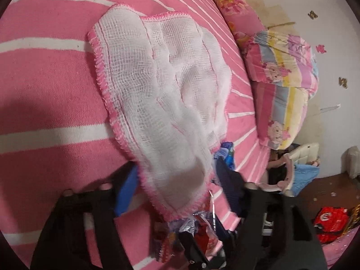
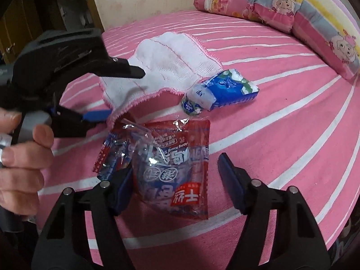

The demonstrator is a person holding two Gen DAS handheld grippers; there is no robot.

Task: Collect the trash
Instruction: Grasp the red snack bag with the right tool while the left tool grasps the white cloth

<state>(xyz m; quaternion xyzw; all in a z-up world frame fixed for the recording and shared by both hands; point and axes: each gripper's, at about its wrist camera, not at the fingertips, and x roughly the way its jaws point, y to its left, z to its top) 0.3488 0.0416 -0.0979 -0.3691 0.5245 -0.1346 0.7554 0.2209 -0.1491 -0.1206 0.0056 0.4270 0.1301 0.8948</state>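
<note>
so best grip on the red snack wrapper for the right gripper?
Take the wrapper's near edge, coming from above and this side. It lies flat and crinkled on the bed with its near half already between the right gripper's open fingers. The far edge sits close to the cloth and blue pack.

Left wrist view. A white gauze cloth with pink stitched edging lies across the pink striped bedsheet. The left gripper straddles the cloth's near corner, its fingers apart, contact unclear. A red snack wrapper lies under that corner. Floral pillows line the bed's right edge; a red bag lies beyond.
</note>
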